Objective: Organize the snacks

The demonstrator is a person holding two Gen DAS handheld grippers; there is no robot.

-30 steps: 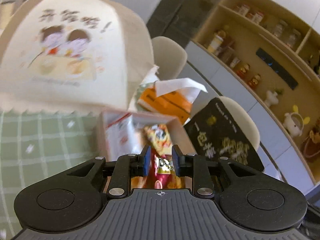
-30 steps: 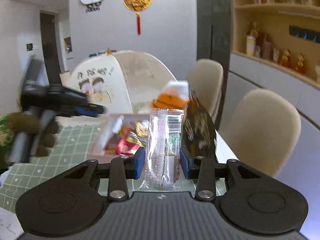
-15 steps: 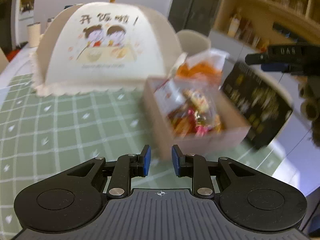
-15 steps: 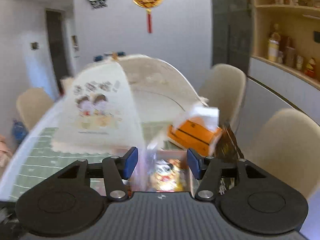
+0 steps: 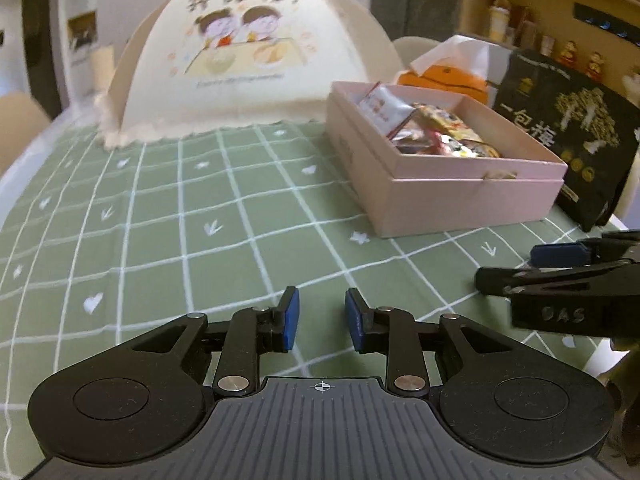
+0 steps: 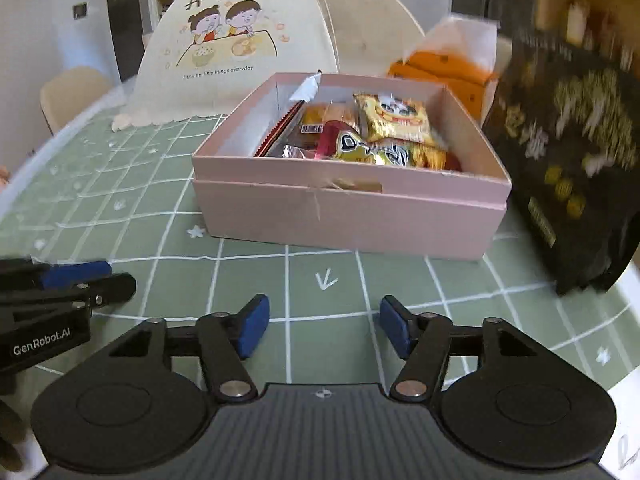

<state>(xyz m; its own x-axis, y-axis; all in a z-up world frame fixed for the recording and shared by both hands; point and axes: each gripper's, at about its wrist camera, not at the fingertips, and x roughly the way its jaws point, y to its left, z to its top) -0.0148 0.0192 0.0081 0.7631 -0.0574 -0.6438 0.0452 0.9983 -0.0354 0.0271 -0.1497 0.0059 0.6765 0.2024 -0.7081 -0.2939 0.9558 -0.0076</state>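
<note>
Nearest: both claws low over the green checked cloth, nothing btwn the pads. Left gripper is spreading, gap narrow, empty. Right gripper is spreading too, wider, empty as well.

Next out: the pink box, ahead of both, long front wall running across. It sits almost dead ahead of the right claw but off to the right of the left one, so I'd say the right hand is nearer. Snack packets lie heaped inside.

Beyond: black bag stands at the box's right, orange tissue pack behind, food cover back-left.
</note>
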